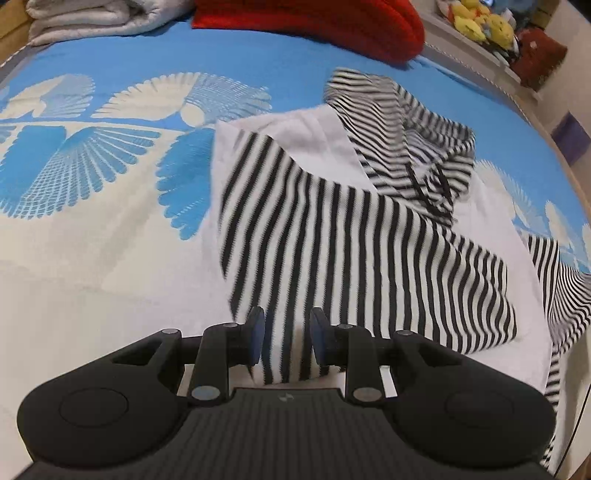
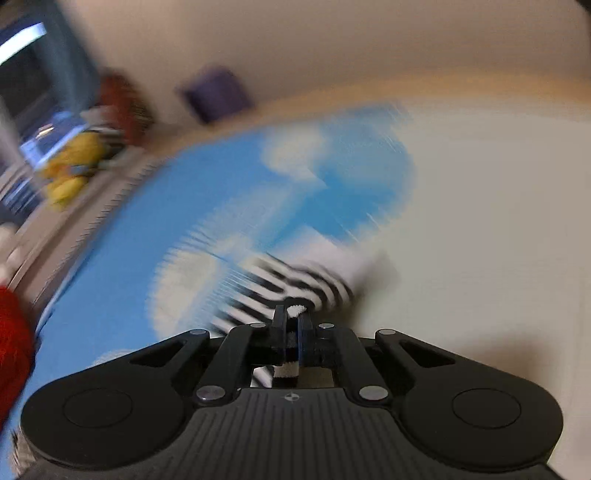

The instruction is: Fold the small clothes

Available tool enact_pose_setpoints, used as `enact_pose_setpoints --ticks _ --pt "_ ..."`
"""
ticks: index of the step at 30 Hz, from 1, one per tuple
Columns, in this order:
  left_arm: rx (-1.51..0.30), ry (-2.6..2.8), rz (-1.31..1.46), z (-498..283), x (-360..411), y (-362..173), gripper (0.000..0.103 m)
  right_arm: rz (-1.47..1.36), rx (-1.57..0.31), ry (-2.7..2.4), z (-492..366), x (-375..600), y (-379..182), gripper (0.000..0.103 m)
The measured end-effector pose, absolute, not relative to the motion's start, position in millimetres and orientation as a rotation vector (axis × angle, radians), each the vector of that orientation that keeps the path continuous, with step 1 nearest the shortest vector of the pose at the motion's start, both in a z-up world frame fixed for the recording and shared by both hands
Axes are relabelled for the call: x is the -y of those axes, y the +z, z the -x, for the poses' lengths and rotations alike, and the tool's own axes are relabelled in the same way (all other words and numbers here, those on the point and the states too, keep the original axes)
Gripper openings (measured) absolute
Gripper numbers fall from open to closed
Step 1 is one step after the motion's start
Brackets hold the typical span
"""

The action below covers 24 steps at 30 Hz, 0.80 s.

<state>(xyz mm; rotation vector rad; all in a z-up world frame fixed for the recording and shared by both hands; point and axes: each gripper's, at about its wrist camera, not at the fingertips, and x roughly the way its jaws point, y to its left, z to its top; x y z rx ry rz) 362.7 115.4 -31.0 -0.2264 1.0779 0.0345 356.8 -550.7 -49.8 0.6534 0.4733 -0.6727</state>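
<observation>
A black-and-white striped hooded garment [image 1: 369,229] with a white body lies on the blue and white bed cover [image 1: 110,177]. One striped sleeve is folded across the white body, and the hood with its drawstrings lies at the upper right. My left gripper [image 1: 286,341] is open, its jaws apart just above the near end of the striped sleeve. My right gripper [image 2: 293,328] is shut on a striped edge of the garment [image 2: 295,284]; that view is heavily blurred by motion.
A red knitted item [image 1: 332,26] and a folded white blanket [image 1: 99,14] lie at the far end of the bed. Yellow plush toys [image 1: 480,22] sit on a ledge at the back right. A purple box [image 2: 218,92] stands by the wall.
</observation>
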Motion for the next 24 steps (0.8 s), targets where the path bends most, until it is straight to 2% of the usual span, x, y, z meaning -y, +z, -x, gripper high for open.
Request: enact_pose_setpoints --ticks 3,6,7,8,9,10,12,15,18,24 --pt "-1.055 0.064 0.288 -362 -132 -22 0.029 -0.356 -0.335 -0.429 -375 461 8 0.004" --pt "-1.035 0.105 0.359 -360 -153 -15 0.029 -0.255 -0.241 -0.062 -366 362 48 0.004" --pt "-1.031 0.118 0.375 -360 -159 -14 0.029 -0.281 -0.247 0.094 -360 329 57 0.007" --pt "-1.027 0.129 0.392 -359 -166 -13 0.029 -0.333 -0.286 0.243 -357 301 60 0.008" --pt "-1.026 0.135 0.406 -359 -171 -12 0.029 -0.392 -0.358 0.37 -355 276 59 0.017" --pt "-1.026 0.136 0.42 -357 -176 -11 0.029 -0.446 -0.471 0.492 -356 249 54 0.031" --pt "-1.028 0.131 0.442 -356 -183 -11 0.029 -0.474 -0.682 0.576 -354 212 41 0.036" --pt "-1.033 0.123 0.466 -353 -187 -12 0.029 -0.466 -0.859 0.501 -342 196 28 0.037" --pt "-1.053 0.111 0.493 -354 -184 -18 0.029 -0.467 -0.887 0.371 -331 216 15 0.043" --pt "-1.058 0.077 0.57 -363 -166 -32 0.029 -0.586 -0.99 0.118 -339 265 -44 0.045"
